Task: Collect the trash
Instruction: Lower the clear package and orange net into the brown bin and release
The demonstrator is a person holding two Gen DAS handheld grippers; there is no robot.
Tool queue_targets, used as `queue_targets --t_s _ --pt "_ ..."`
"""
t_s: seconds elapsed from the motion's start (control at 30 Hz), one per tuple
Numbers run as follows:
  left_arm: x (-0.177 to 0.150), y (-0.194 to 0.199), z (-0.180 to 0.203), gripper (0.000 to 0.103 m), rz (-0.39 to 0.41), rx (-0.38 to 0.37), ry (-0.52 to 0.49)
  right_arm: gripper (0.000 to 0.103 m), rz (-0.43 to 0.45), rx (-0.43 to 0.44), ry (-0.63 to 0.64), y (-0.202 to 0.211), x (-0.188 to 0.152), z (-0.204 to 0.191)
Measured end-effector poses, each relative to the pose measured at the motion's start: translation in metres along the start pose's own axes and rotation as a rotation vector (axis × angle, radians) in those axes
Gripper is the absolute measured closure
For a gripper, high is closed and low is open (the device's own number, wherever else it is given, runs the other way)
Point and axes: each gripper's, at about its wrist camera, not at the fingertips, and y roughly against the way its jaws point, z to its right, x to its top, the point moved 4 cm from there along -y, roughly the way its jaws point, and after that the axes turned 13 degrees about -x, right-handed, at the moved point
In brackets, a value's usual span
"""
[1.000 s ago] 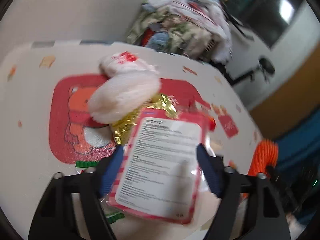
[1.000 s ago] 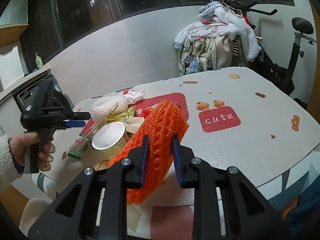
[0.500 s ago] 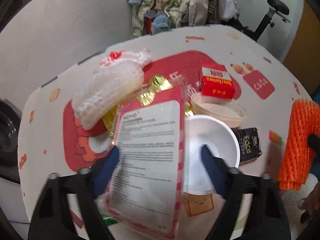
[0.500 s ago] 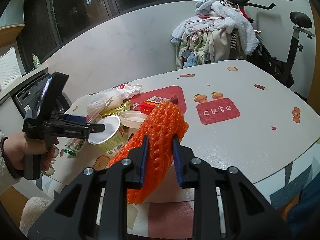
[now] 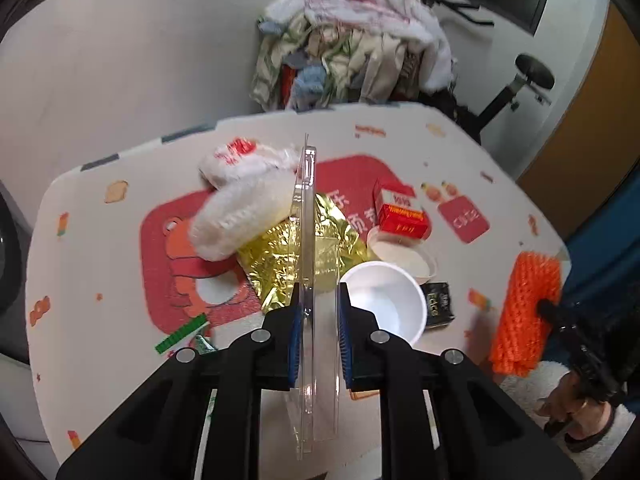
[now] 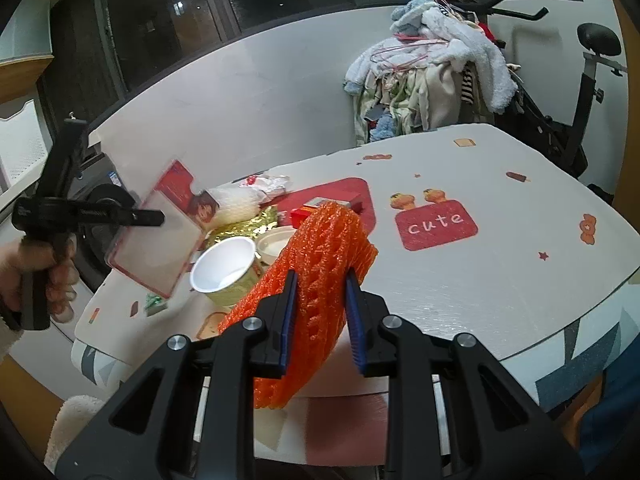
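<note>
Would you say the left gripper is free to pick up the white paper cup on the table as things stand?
Probably not yet. The left gripper is closing on a clear plastic blister package lifted off the table, so its jaws are occupied. The white paper cup itself stands uncovered just beside it.

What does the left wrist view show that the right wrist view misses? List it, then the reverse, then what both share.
Left wrist only: the black packet beside the white cup, and the clear plastic package seen edge-on between the closing left gripper fingers.
Right wrist only: the dark windows, and that package's printed face.
Both: the orange foam net in the right gripper, gold foil, red box, table.
</note>
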Motion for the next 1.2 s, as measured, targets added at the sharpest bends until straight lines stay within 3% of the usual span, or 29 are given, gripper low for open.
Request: queue_targets --t_s 0.2,0.47,0.67,0.93,1.1,1.2 --pt "-0.020 0.036 0.017 0.087 0.029 -0.014 -0.030 0.077 0.021 0.021 0.025 0.020 0.003 -0.014" --pt "-0.077 0.079 0.071 0.087 0.105 -0.065 -0.149 0.077 0.049 0.025 0.055 0.055 -0.003 -0.026" --pt "-0.141 0.098 0.116 0.087 0.156 -0.222 -0.272 0.077 0.047 0.002 0.057 0.071 -0.017 -0.020" --pt "-0.216 0.055 0.137 0.087 -0.005 -0.304 -0.343 0.077 0.040 -0.036 0.042 0.085 -0.030 -0.006" --pt "-0.252 0.011 0.147 0.087 -0.161 -0.342 -0.424 0.077 0.030 -0.046 0.045 0.085 -0.035 -0.003" --pt "-0.264 -0.018 0.144 0.087 -0.247 -0.340 -0.413 0.077 0.023 -0.050 0.042 0.082 -0.037 -0.002"
